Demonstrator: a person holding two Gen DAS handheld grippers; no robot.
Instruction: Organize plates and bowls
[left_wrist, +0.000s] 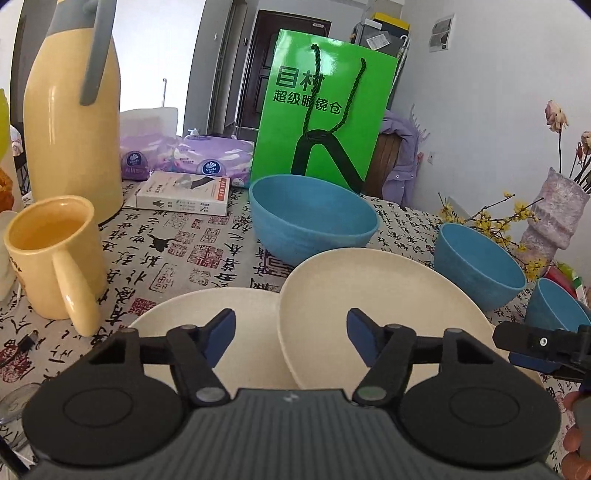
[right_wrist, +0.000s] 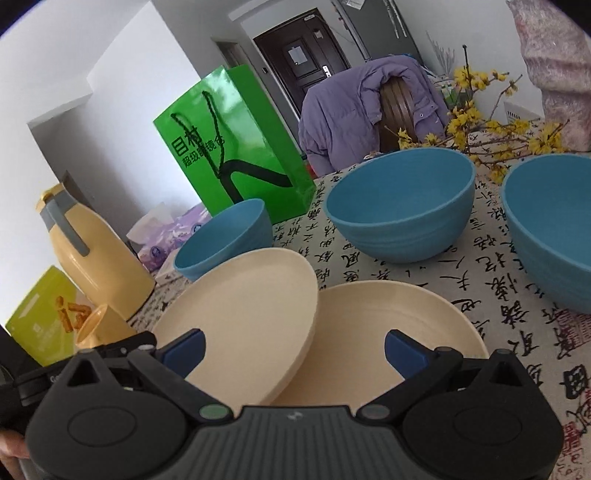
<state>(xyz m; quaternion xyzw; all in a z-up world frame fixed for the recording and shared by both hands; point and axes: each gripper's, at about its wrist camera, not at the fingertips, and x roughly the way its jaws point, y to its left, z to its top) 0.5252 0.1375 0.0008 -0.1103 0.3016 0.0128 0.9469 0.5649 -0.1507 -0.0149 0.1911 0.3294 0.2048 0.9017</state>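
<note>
Approach stage, nothing gripped. Left hand-held gripper (left_wrist: 290, 338) part-open, empty, above two cream plates (left_wrist: 388, 295); right hand-held gripper (right_wrist: 294, 350) wide, empty. One plate tilted, leaning on flat one, mid worktop (left_wrist: 177, 254). Three blue bowls (right_wrist: 400, 206) behind, apart. Next, probably: clamp tilted plate's rim, seat flat, then nest bowls.

Bright, even daylight — soft shadows, sharp focus, strong fisheye bending and dark corners at the edges.

2 close wrist views angled down, sharing cream plates (left_wrist: 369, 295) and bowls (right_wrist: 400, 210)
</note>
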